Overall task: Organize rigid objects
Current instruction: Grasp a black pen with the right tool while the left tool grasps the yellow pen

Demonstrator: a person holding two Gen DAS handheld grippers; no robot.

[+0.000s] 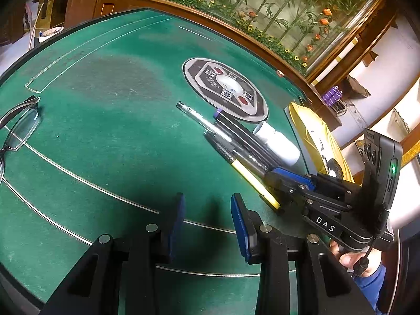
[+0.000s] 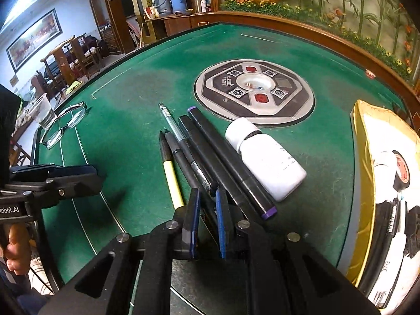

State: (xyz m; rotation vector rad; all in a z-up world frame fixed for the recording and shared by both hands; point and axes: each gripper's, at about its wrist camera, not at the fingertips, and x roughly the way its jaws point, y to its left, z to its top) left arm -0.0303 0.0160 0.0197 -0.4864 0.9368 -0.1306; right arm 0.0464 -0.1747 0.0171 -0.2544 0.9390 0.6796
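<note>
Several pens lie side by side on the green table: a yellow-barrelled pen (image 2: 172,178), a clear-barrelled pen (image 2: 172,122), black pens and a purple-capped marker (image 2: 231,162). A white bottle (image 2: 265,157) lies on its side to their right. My right gripper (image 2: 206,197) has its jaws narrowly apart around the near end of a black pen (image 2: 200,176); whether it grips is unclear. In the left wrist view it (image 1: 278,181) sits at the pens' ends. My left gripper (image 1: 207,204) is open and empty above bare felt, left of the pens (image 1: 236,147).
Eyeglasses (image 2: 64,124) lie at the table's left edge beside a clear cup (image 2: 43,111). A round control panel (image 2: 254,92) sits in the table's middle. A yellow box (image 2: 367,183) holding items stands at the right edge. A wooden planter rail borders the far side.
</note>
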